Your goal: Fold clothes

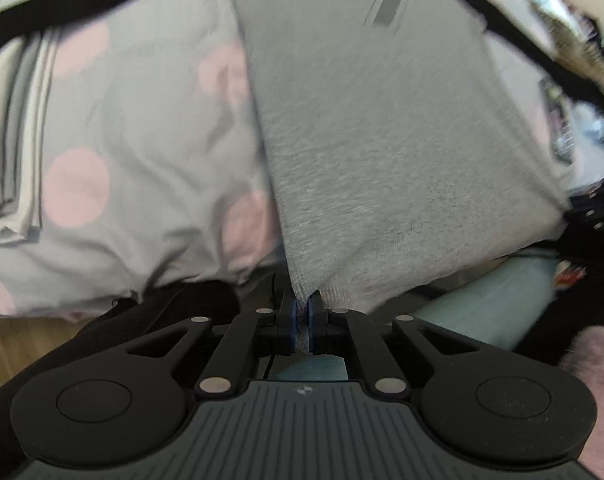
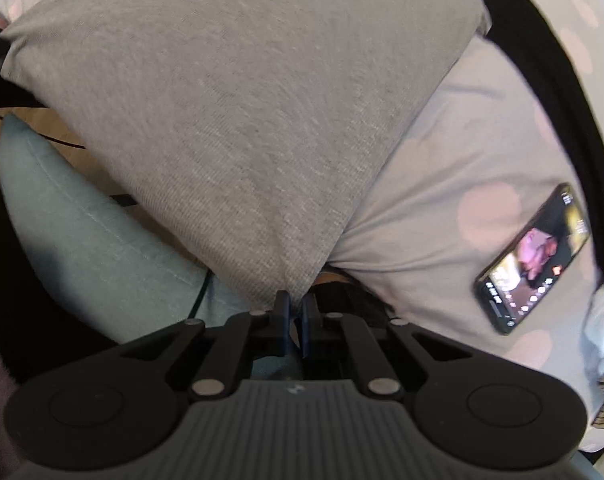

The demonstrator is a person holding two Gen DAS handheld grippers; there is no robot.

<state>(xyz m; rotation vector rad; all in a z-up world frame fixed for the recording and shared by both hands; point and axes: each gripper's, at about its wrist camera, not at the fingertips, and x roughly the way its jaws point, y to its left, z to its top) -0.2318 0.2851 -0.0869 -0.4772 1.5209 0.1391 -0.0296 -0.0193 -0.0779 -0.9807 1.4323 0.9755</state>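
Both grippers are pinched shut on corners of the grey garment (image 1: 382, 140): the left gripper (image 1: 301, 312) has a bottom corner squeezed between its pads, and the right gripper (image 2: 296, 312) clamps the other. The cloth stretches ahead of them over the polka-dot bedding (image 1: 142, 128). Probably best to keep the pull even so the edge stays straight, and steer clear of the phone (image 2: 536, 256) lying right of the right gripper.

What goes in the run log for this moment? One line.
left gripper: shut on grey garment | right gripper: shut on grey garment | phone on bedding
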